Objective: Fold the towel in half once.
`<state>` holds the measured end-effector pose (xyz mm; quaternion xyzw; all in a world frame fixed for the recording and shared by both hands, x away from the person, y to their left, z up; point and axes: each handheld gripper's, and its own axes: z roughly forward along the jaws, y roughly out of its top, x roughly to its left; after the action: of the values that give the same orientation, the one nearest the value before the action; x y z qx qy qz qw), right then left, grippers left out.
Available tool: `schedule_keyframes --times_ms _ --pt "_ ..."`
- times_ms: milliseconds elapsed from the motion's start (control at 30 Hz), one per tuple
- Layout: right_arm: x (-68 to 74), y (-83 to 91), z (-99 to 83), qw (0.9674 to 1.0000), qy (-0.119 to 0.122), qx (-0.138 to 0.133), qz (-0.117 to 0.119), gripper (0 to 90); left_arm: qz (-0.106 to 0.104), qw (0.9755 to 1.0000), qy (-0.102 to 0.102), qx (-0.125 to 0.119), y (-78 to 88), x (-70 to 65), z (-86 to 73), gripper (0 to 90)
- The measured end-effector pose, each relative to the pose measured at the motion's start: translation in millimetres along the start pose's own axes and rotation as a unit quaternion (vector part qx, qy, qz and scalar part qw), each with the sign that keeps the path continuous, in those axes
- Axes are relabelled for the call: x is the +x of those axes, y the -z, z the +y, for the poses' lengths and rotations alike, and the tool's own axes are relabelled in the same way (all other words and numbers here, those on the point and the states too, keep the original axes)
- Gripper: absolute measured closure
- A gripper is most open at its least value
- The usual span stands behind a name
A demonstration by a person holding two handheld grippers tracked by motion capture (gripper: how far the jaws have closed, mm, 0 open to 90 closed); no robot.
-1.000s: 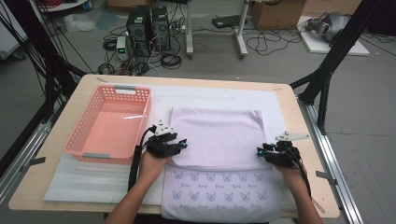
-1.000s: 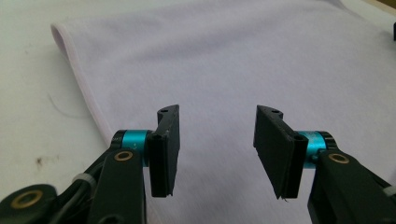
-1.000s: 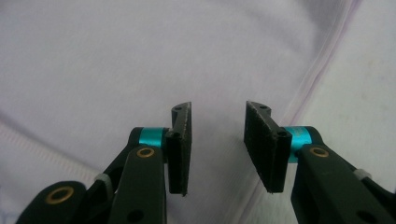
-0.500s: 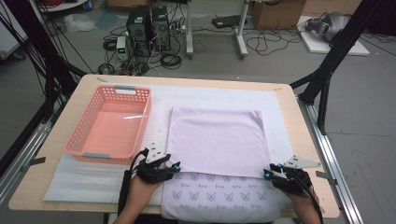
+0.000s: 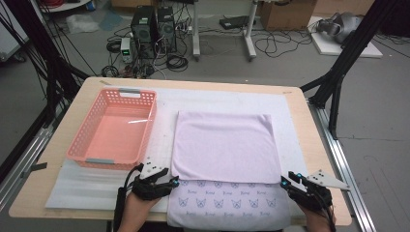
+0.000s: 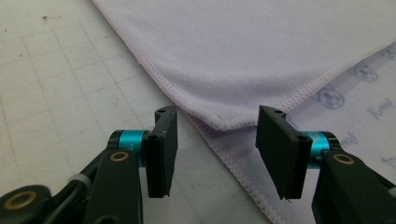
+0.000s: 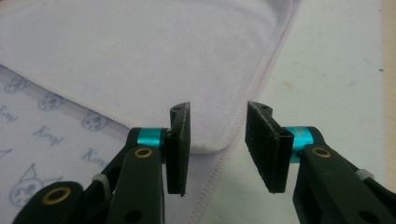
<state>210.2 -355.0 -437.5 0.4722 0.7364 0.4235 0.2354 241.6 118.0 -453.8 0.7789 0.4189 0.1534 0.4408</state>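
Lilac towel (image 5: 222, 147) lies folded over on the white mat (image 5: 96, 186), mid-table, its top layer covering the far part and the cat-print underside (image 5: 227, 203) showing along the near strip. Since the earlier frames both grippers have pulled back toward the near table edge: they sat on the fold's near corners, now they sit just off them. Left gripper (image 5: 174, 182) is at the fold's near-left corner, jaws parted at a medium gap with nothing between the pads; its own view (image 6: 217, 140) puts the corner just ahead of the tips, untouched. Right gripper (image 5: 283, 181) mirrors that at the near-right corner, jaws likewise apart and empty, corner just past the tips (image 7: 217, 140). Towel itself is unchanged, flat. Pink basket (image 5: 113, 128) stays at the left, apart from the towel.
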Motion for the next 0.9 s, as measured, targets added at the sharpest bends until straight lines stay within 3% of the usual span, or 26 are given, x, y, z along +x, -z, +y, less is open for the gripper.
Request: schedule_keyframes --times_ms 200,300,400,467,600,700,800,900 --pt "3.0 -14.8 -0.1 0.9996 0.014 0.022 0.004 58.6 0.002 1.0 -0.009 -0.002 -0.6 -2.3 -0.5 51.7" --pt "2.6 -14.7 -0.5 0.9996 0.015 0.024 0.002 58.6 0.0 0.9998 -0.014 -0.012 0.7 -4.2 0.5 51.7" --pt "2.8 -13.0 -0.5 0.9997 0.014 0.022 0.002 58.5 0.0 0.9999 -0.015 -0.005 -1.2 -4.6 0.8 53.3" --pt "3.3 -12.6 -0.4 0.9997 0.016 0.02 0.002 58.5 0.002 0.9999 -0.013 0.006 -3.9 -4.4 1.5 57.4" --pt "3.6 -10.3 -0.6 0.9996 0.019 0.021 -0.003 58.5 0.012 0.9999 -0.004 0.001 -3.2 -3.4 1.5 72.6" --pt "-1.1 -4.8 -0.6 0.9997 0.011 0.017 -0.009 58.5 0.019 0.9996 -0.021 -0.001 -2.8 -7.0 1.1 85.1" --pt "-4.0 -1.8 -1.4 0.9999 -0.002 0.013 -0.005 58.5 0.015 0.9996 -0.021 -0.008 -1.2 -6.4 0.6 86.8" --pt "-0.6 -7.4 -1.5 0.9997 0.002 0.022 0.008 58.6 0.011 0.9995 -0.02 -0.022 1.7 -6.6 0.8 87.5"
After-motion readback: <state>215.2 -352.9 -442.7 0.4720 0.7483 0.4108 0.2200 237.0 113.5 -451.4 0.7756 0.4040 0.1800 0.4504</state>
